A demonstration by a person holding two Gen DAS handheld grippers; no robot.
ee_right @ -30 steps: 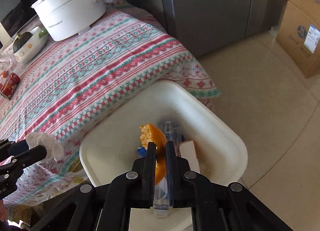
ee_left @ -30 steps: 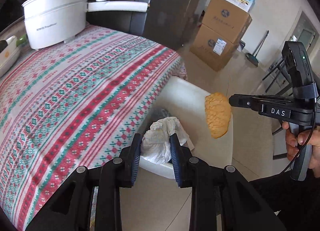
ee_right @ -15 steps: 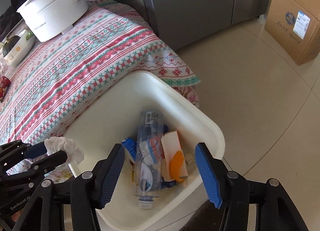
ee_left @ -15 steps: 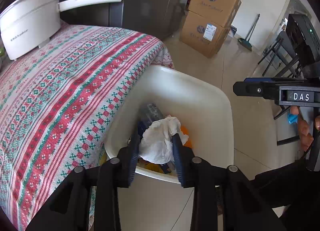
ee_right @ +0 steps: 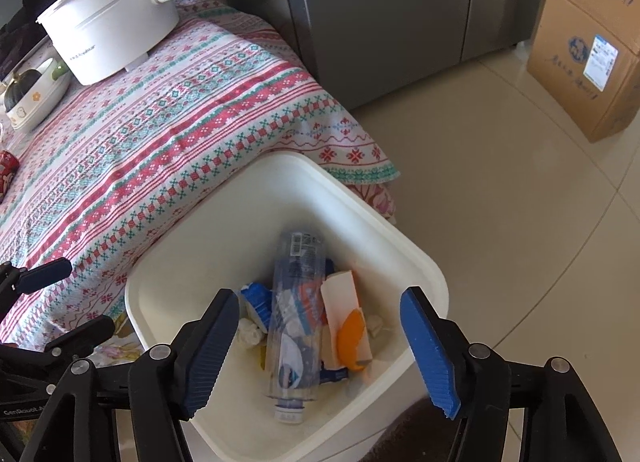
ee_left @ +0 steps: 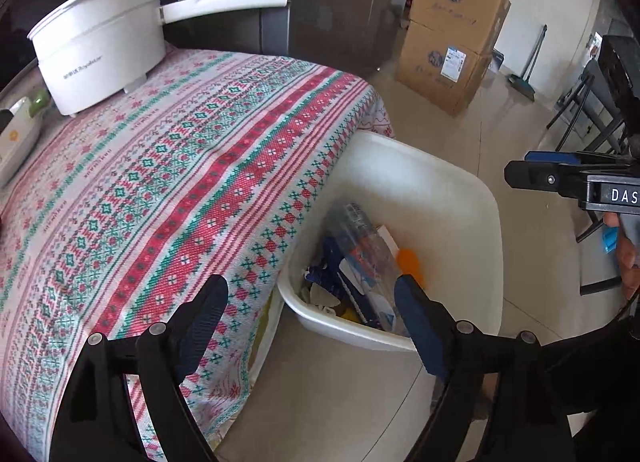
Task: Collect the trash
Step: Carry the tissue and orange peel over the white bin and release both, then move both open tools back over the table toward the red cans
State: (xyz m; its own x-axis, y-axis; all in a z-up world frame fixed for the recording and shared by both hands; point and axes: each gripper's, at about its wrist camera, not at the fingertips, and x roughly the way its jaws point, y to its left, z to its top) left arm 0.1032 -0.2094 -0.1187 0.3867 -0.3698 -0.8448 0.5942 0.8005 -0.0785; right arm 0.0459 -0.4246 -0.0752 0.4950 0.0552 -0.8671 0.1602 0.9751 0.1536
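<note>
A white trash bin [ee_left: 460,189] [ee_right: 400,246] stands on the floor against the table's corner. Inside it lie a clear plastic bottle [ee_right: 296,314], an orange peel [ee_right: 352,338] [ee_left: 408,262], a white carton [ee_right: 340,302] and a crumpled white tissue [ee_right: 250,332]. My left gripper [ee_left: 308,294] hangs over the bin's near-left rim, its jaws opening with nothing between them. Above the bin's middle, my right gripper [ee_right: 320,302] is also opening and holds nothing. Its finger [ee_left: 516,173] shows at the right of the left wrist view.
A table with a red and green patterned cloth [ee_left: 160,181] bears a white long-handled pot [ee_left: 100,53], a bowl [ee_right: 32,97] and a red can [ee_right: 6,169]. A dark fridge [ee_right: 400,13] and cardboard boxes [ee_left: 452,41] stand behind. Tiled floor [ee_right: 500,201] lies to the right.
The right gripper opened and the orange peel dropped into the bin. Then the left gripper opened and the white tissue fell out of it into the bin.
</note>
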